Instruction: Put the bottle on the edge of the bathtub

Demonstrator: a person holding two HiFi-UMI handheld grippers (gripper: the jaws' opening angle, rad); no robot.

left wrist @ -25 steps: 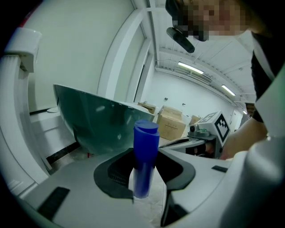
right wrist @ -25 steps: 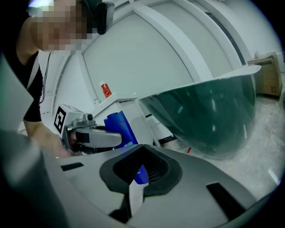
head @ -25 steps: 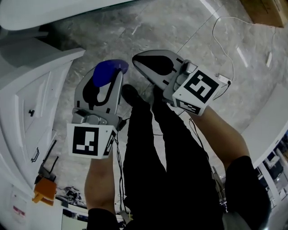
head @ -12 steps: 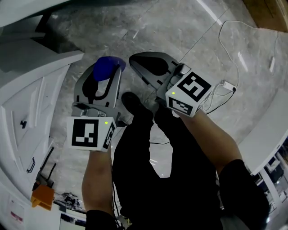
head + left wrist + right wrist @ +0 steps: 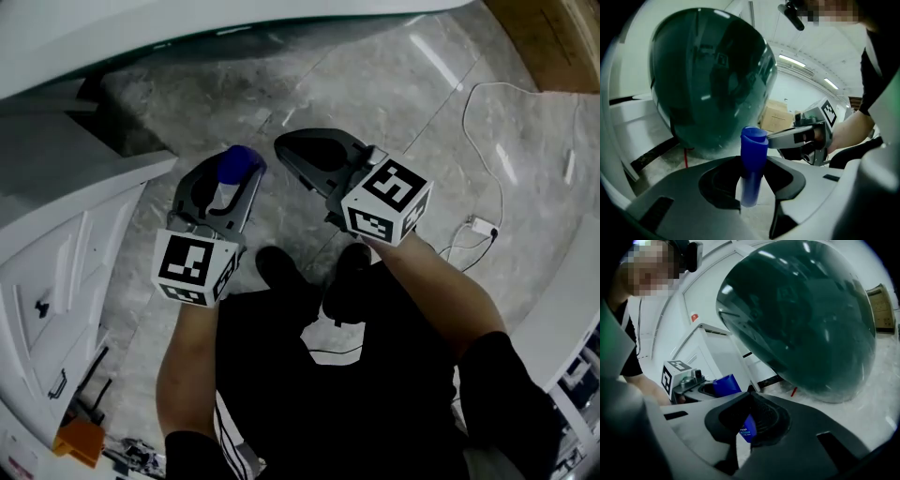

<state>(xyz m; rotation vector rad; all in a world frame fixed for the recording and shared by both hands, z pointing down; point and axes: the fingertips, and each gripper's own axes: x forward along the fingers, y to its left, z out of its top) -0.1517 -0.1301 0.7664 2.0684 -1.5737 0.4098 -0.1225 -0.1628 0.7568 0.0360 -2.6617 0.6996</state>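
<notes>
A blue bottle (image 5: 235, 167) stands upright between the jaws of my left gripper (image 5: 231, 178), which is shut on its body; its cap end sticks out past the fingertips. In the left gripper view the bottle (image 5: 752, 164) rises in front of the dark green bathtub (image 5: 710, 79). My right gripper (image 5: 287, 148) hangs just right of the left one, jaws shut with nothing in them. In the right gripper view, the right gripper (image 5: 749, 397) faces the tub (image 5: 801, 315), with the bottle (image 5: 725, 384) at its left. The tub's pale rim (image 5: 234, 28) crosses the top of the head view.
A white cabinet (image 5: 66, 244) with drawers stands at the left. On the marble floor a white cable with a plug (image 5: 478, 225) lies at the right. A cardboard box (image 5: 553, 37) sits top right. The person's shoes (image 5: 281, 267) are below the grippers.
Both grippers have moved forward toward the tub, whose rim has come into the head view. The bottle stays in the left gripper. The person's feet have shifted back beneath the grippers.
</notes>
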